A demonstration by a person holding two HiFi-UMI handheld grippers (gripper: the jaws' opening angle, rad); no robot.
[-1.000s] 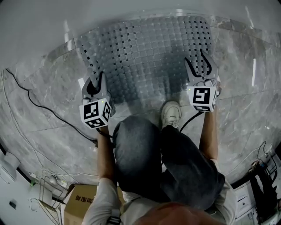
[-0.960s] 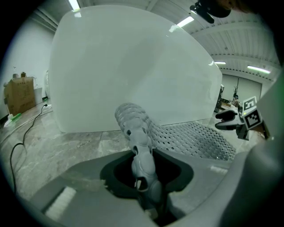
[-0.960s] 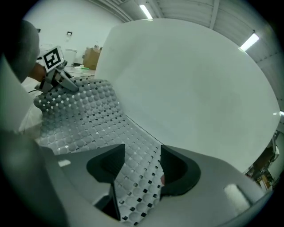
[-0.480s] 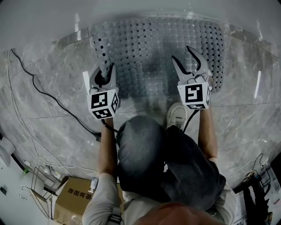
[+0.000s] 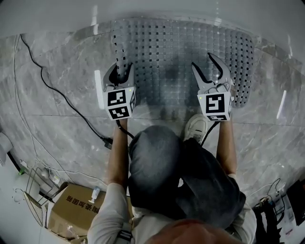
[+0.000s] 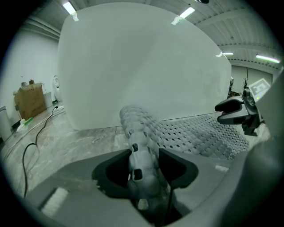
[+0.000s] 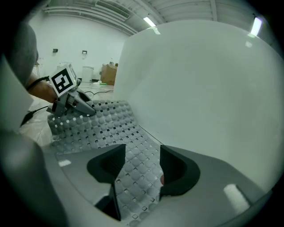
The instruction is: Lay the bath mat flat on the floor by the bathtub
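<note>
A grey perforated bath mat [image 5: 181, 52] lies on the marble floor against the white bathtub [image 5: 152, 9]. Its left edge is folded up into a ridge [image 6: 140, 128]. My left gripper [image 5: 119, 74] straddles that ridge. Its jaws have just been opening, and dark gaps show on both sides of the fold in the left gripper view [image 6: 144, 155]. My right gripper [image 5: 204, 64] hovers open over the mat's right half. The right gripper view [image 7: 142, 153] shows only flat mat [image 7: 102, 119] under its jaws, with nothing between them.
A black cable [image 5: 52, 90] snakes over the marble floor [image 5: 57, 124] at the left. A cardboard box [image 5: 71, 214] stands behind me at the lower left. My knees and a white shoe [image 5: 195, 126] sit just short of the mat's near edge.
The left jaws have spread apart around the mat's folded edge. The right gripper has moved left, inward from the mat's right edge. The mat now lies wider along the tub.
</note>
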